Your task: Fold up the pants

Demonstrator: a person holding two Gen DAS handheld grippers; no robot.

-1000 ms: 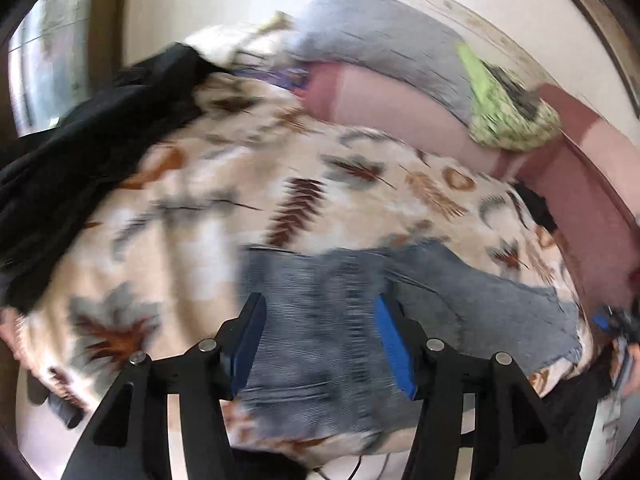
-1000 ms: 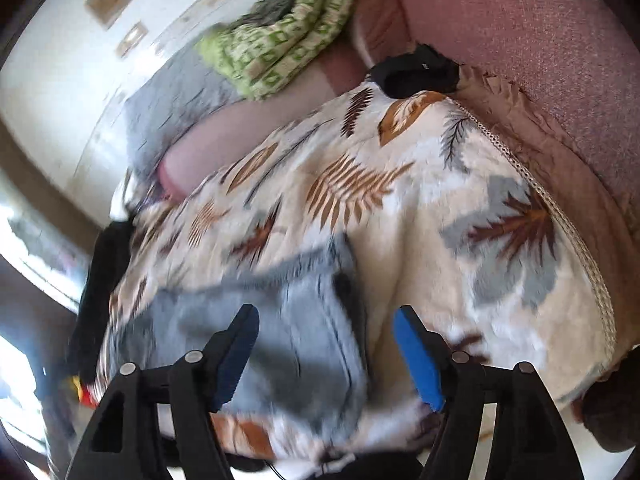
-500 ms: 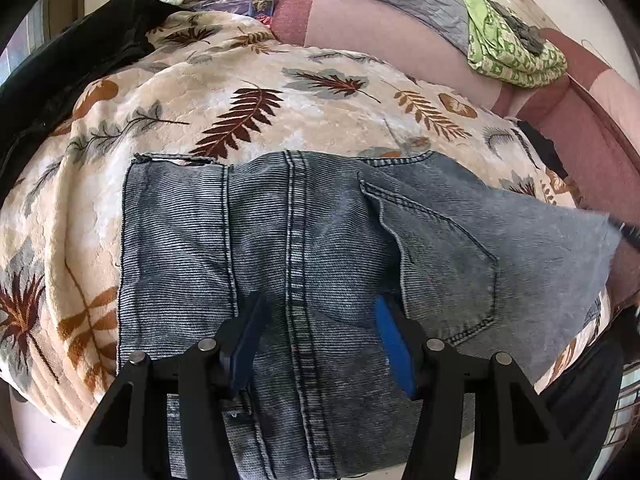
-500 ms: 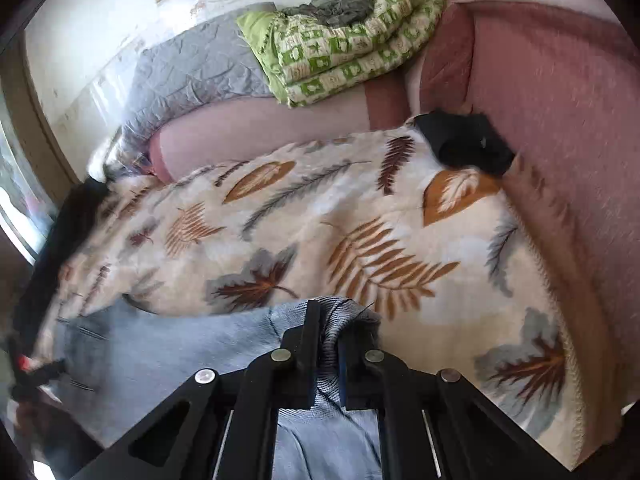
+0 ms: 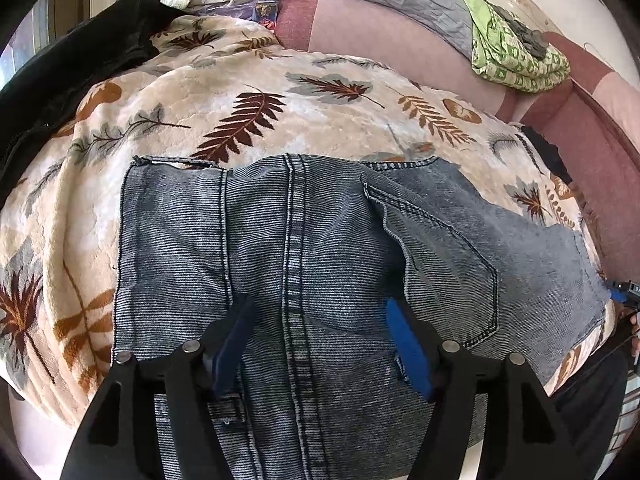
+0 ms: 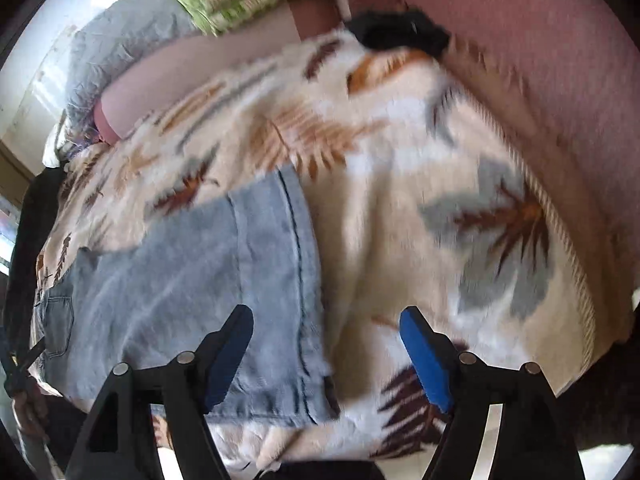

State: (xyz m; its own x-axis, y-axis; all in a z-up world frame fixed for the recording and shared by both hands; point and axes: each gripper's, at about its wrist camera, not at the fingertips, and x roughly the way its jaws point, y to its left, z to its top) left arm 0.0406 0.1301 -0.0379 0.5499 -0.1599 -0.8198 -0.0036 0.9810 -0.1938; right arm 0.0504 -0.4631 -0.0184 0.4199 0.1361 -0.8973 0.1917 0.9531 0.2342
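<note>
Leaf-print blanket [image 5: 320, 92], jeans [image 5: 320, 240] cut off below

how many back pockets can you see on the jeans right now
1. One back pocket shows on the jeans, right of the center seam, just past the open left gripper. The denim left of the seam shows none; another may be folded underneath.

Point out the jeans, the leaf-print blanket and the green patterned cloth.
jeans [image 5: 320, 240], left wrist view, centre seam area.
leaf-print blanket [image 5: 248, 116], left wrist view, brown fern leaf.
green patterned cloth [image 5: 516, 60], left wrist view, its folded middle.
</note>
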